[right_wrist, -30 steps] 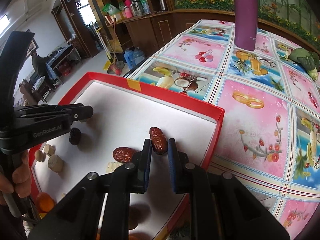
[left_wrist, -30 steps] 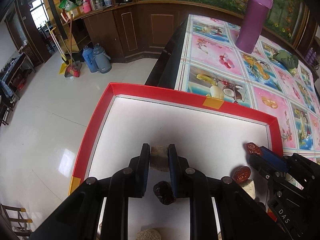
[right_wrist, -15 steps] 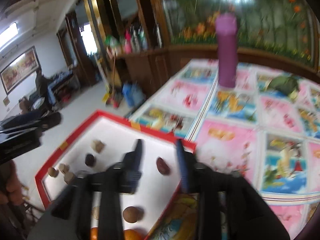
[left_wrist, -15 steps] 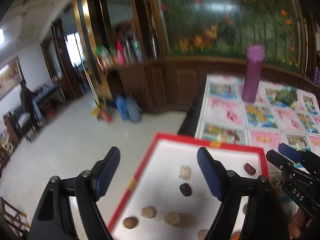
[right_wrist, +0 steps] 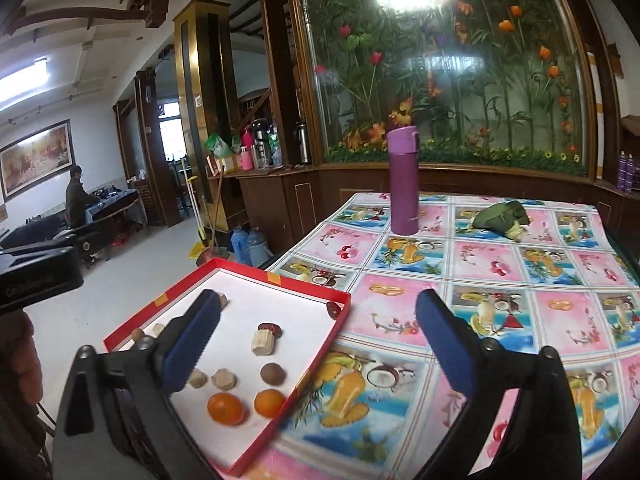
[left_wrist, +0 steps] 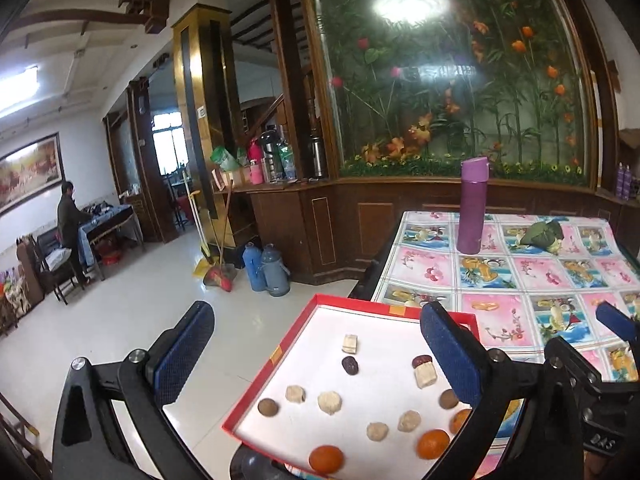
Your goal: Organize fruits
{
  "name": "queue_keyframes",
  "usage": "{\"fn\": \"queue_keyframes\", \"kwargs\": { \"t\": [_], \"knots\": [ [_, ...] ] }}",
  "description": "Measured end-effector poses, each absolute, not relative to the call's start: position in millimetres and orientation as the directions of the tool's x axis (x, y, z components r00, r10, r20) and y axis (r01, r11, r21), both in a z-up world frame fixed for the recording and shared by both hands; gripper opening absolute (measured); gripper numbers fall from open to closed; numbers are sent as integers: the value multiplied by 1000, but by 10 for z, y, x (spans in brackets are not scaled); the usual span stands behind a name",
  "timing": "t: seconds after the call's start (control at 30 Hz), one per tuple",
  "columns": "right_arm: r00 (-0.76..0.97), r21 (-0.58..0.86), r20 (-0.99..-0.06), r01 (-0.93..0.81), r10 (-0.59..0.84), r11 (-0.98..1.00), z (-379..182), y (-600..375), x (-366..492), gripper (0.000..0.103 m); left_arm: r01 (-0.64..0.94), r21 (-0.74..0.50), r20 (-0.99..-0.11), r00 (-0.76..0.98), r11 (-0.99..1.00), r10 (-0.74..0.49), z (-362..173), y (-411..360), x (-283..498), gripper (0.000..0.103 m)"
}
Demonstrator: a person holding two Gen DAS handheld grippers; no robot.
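1. The left gripper (left_wrist: pixel 316 344) is held above the table with its two blue pads spread wide apart; nothing is gripped between them.
2. The right gripper (right_wrist: pixel 318 332) is likewise held wide apart and empty, raised over the near edge of the table (right_wrist: pixel 500 280).
3. A red-rimmed tray (left_wrist: pixel 276 356) with a white floor is seen at the table's corner, partly overhanging the edge.
4. The fruits are scattered loose on the tray floor: two oranges (left_wrist: pixel 326 459) near the front rim, a brown round fruit (left_wrist: pixel 267 407) toward the left rim, and several pale lumps (left_wrist: pixel 329 402) in the middle.
5. A dark dried fruit (left_wrist: pixel 349 365) is seen further back, with a pale cut piece (left_wrist: pixel 349 343) just behind it.
6. A red date (left_wrist: pixel 422 360) is seen touching another pale piece (left_wrist: pixel 425 376).
7. In the right wrist view, one more red date (right_wrist: pixel 333 309) lies against the tray's far right rim.
8. A purple flask (right_wrist: pixel 404 182) stands upright well beyond the tray, with a green bundle (right_wrist: pixel 502 216) to its right.
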State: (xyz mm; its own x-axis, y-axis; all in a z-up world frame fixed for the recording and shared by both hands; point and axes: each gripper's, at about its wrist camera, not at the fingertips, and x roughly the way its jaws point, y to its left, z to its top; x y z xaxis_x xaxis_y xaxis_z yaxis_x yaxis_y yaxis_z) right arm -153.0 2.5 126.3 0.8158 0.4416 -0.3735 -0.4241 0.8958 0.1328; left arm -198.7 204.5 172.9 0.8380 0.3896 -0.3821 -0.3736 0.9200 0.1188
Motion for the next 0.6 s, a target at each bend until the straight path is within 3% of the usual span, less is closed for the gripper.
{"fn": "queue_keyframes", "kwargs": {
  "t": [0.6],
  "knots": [
    [844,106,-355,-391,402,914,1314,105,-1804,102,-390,97,-408,823,916,394,1703,2112,-2129,103]
  ]
}}
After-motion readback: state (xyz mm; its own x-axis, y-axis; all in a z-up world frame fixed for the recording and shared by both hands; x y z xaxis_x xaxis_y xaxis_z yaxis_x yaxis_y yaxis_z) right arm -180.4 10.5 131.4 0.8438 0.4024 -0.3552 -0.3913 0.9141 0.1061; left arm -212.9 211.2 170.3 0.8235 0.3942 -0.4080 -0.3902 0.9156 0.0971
